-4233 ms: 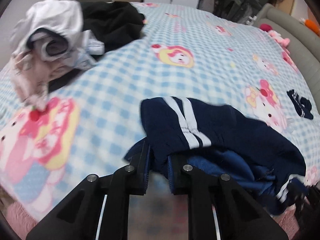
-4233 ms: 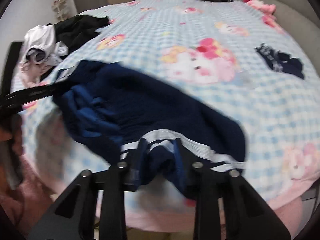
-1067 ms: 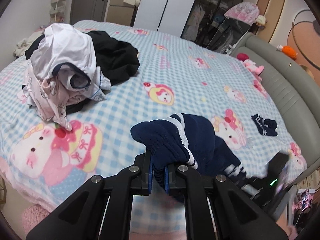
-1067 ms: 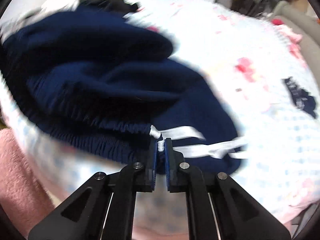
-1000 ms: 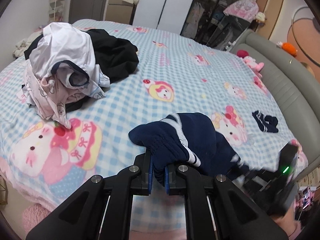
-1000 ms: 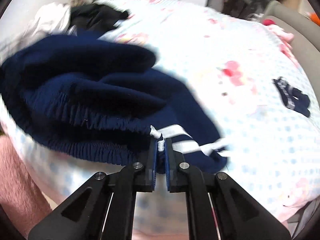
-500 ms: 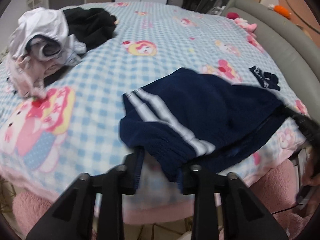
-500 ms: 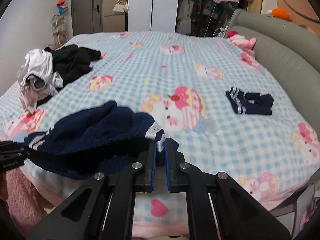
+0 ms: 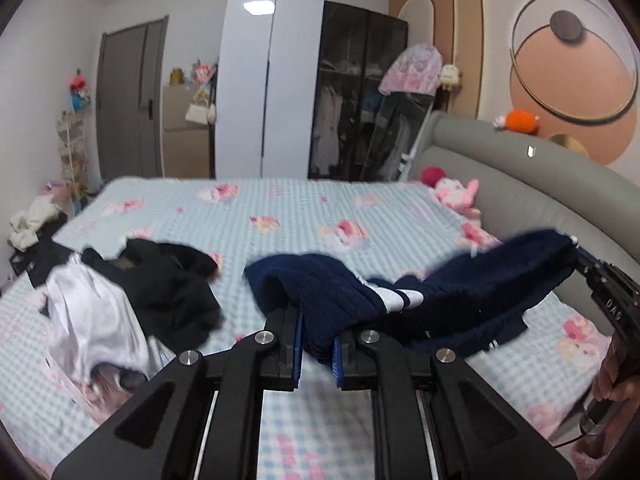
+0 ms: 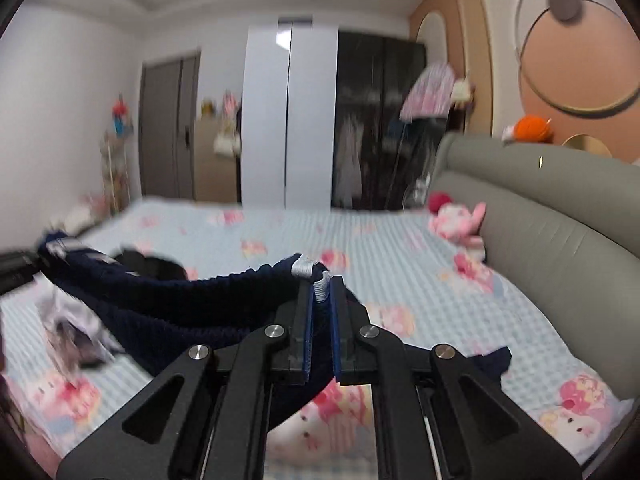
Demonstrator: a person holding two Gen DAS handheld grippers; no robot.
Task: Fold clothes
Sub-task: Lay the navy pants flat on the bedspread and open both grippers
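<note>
A navy garment with white stripes (image 9: pixel 460 292) hangs stretched in the air above the bed. My left gripper (image 9: pixel 316 340) is shut on one bunched end of it. My right gripper (image 10: pixel 320 308) is shut on the other end, at the elastic waistband with its white stripe (image 10: pixel 302 268). In the right wrist view the navy garment (image 10: pixel 192 304) sags to the left towards the left gripper (image 10: pixel 16 268). The right gripper also shows at the right edge of the left wrist view (image 9: pixel 576 254), with the hand that holds it below.
The bed has a blue checked cartoon-print sheet (image 9: pixel 304 216). A pile of black and white clothes (image 9: pixel 132 300) lies at its left. A small navy item (image 10: pixel 496 360) lies at the right. A grey padded headboard (image 9: pixel 520 200) with a pink plush toy (image 9: pixel 456 196) runs along the right.
Both grippers have lifted the navy garment off the bed and tilted up, so the room now shows. The garment now hangs stretched between them.
</note>
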